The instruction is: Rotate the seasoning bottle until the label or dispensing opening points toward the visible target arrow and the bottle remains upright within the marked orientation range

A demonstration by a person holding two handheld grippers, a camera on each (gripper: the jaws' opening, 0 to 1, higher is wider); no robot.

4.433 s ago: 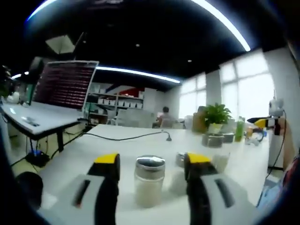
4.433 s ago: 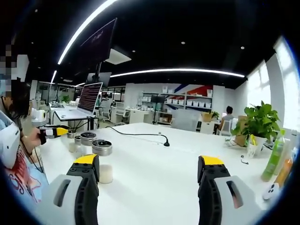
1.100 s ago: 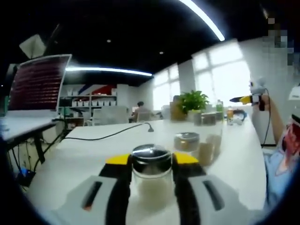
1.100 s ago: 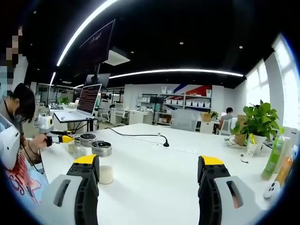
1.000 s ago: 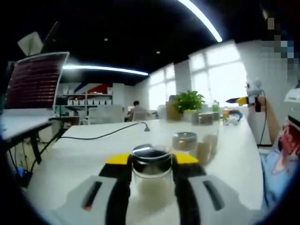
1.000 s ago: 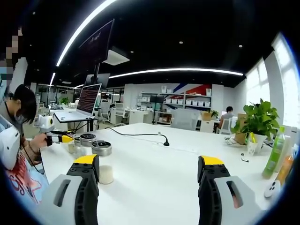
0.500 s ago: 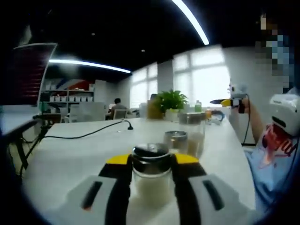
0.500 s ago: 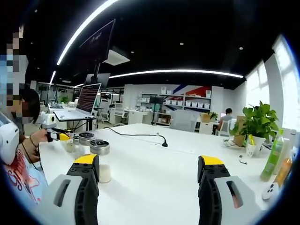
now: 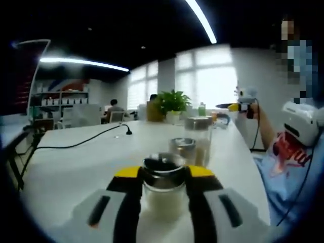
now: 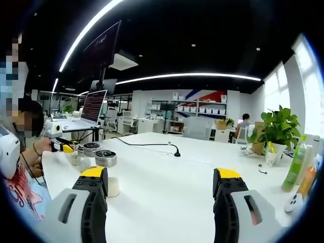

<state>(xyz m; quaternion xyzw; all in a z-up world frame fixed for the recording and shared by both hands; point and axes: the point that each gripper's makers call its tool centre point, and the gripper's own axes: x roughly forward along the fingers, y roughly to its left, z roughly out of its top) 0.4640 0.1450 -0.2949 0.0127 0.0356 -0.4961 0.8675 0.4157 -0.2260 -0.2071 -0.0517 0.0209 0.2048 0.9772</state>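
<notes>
Presently the left tongs point(image 9: 163, 174) are clamped on the seasoning bottle point(image 9: 163, 190), which stands upright on the white tabletop point(image 9: 76, 162) dead ahead at 12 o'clock, its long axis vertical between the yellow-tipped jaws. Right tongs point(image 10: 160, 182) hang wide apart with nothing between them, well away. No target arrow can be made out, so the remaining turn is a matter of judgement.

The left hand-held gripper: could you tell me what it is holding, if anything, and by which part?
The left hand-held gripper is shut on the seasoning bottle, with its jaws pressed against opposite sides just below the metal lid. The bottle stands upright on the white table.
</notes>
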